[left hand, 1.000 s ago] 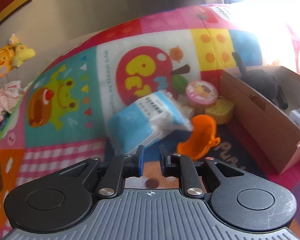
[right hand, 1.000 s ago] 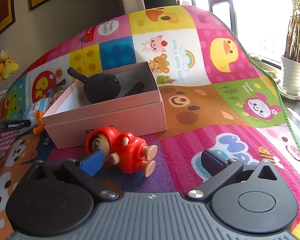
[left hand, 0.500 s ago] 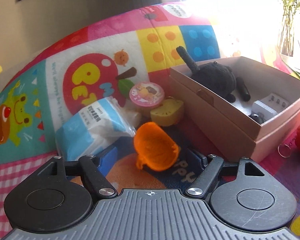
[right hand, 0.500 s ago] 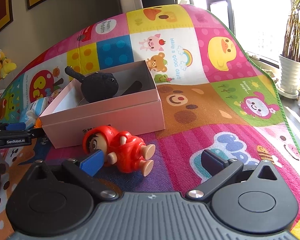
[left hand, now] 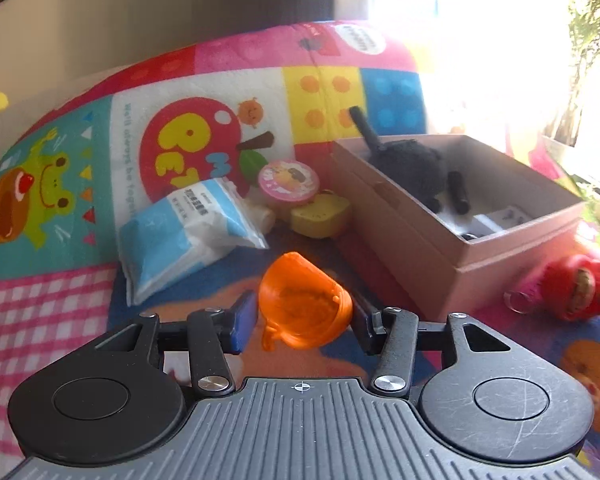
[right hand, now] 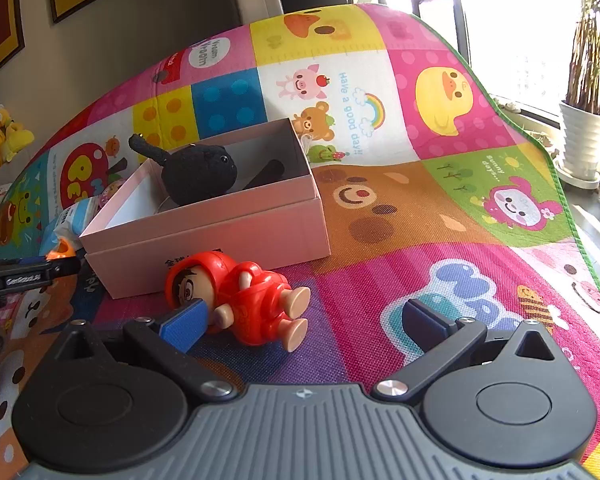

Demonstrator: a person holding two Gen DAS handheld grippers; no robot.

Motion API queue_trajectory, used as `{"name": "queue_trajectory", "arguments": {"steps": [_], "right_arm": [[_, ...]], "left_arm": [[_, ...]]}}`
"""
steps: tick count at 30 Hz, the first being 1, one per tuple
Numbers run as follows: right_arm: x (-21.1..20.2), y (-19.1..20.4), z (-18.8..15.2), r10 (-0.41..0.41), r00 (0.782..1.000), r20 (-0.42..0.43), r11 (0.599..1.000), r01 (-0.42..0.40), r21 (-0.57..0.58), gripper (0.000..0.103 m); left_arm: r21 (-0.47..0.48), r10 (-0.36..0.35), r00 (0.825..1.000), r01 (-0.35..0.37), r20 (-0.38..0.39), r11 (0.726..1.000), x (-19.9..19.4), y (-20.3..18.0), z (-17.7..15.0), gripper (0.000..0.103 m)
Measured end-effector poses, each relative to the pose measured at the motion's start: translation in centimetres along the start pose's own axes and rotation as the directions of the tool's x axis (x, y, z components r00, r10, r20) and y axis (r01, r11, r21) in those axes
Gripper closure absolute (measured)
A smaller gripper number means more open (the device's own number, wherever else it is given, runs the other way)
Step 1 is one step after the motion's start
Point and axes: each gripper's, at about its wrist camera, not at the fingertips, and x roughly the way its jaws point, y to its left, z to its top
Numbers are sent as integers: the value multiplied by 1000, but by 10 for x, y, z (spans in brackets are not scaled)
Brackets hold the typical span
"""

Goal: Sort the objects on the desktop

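An orange plastic toy (left hand: 304, 306) sits between the pads of my left gripper (left hand: 302, 318), whose jaws have closed in on its sides. The pink cardboard box (left hand: 456, 236) stands to its right with a black plush toy (left hand: 410, 164) and a white item inside. The box also shows in the right wrist view (right hand: 236, 236) with the plush (right hand: 198, 174). My right gripper (right hand: 300, 320) is open; a red-hooded doll (right hand: 240, 298) lies on the mat between its fingers, close to the left pad. The doll also shows in the left wrist view (left hand: 572, 292).
A blue and white packet (left hand: 184, 232), a pink round tin (left hand: 288, 182) and a yellow block (left hand: 320, 216) lie left of the box on the colourful play mat (right hand: 420, 208). A potted plant (right hand: 584, 128) stands by the window at right. The left gripper's tip (right hand: 28, 272) shows at the left edge.
My left gripper opened wide, moved up around the orange toy, then narrowed onto it. My right gripper stayed open and crept slightly closer to the red doll.
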Motion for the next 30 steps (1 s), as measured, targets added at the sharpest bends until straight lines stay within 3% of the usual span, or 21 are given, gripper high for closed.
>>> {"name": "queue_trajectory", "arguments": {"steps": [5,7,9,11,13,16,19,23,25,27,28,30], "right_arm": [[1,0,0,2,1000,-10,1000,-2,1,0],[2,0,0,-1,1000,-13,1000,1,-1,0],[3,2,1,-3,1000,-23,1000,3,-9,0],[6,3,1,5,999,-39,1000,-5,-19,0],[6,4,1,2,999,-46,999,-4,-32,0],[-1,10,4,20,1000,-23,997,-22,-80,0],[-2,26,10,34,999,2,979,-33,-203,0],[13,54,11,2,1000,-14,914,-7,-406,0],[22,61,10,-5,999,-32,892,-10,-452,0],[26,64,10,8,999,-50,886,-31,-462,10],[27,66,11,22,997,-69,884,-52,-465,22],[26,68,11,36,995,-90,884,-74,-462,28]], "left_arm": [[15,-137,990,137,-18,990,-45,-32,-30,47],[-10,-159,986,159,-41,987,-49,-40,-40,43],[-26,-149,987,148,-62,989,-49,-44,-49,35],[-42,-115,990,112,-77,993,-49,-44,-53,12],[-74,-86,992,79,-90,994,-50,-40,-57,4],[-93,-84,992,75,-96,993,-54,-35,-63,1],[-101,-68,994,59,-83,993,-58,-35,-65,0],[-110,-34,994,23,-99,994,-56,-35,-65,0],[-106,-18,995,7,-101,994,-56,-36,-66,0],[-103,-7,995,-4,-104,995,-56,-37,-66,0],[-101,-3,994,-8,-106,995,-56,-37,-66,0],[-88,8,994,-18,-113,996,-55,-40,-66,0]]}}
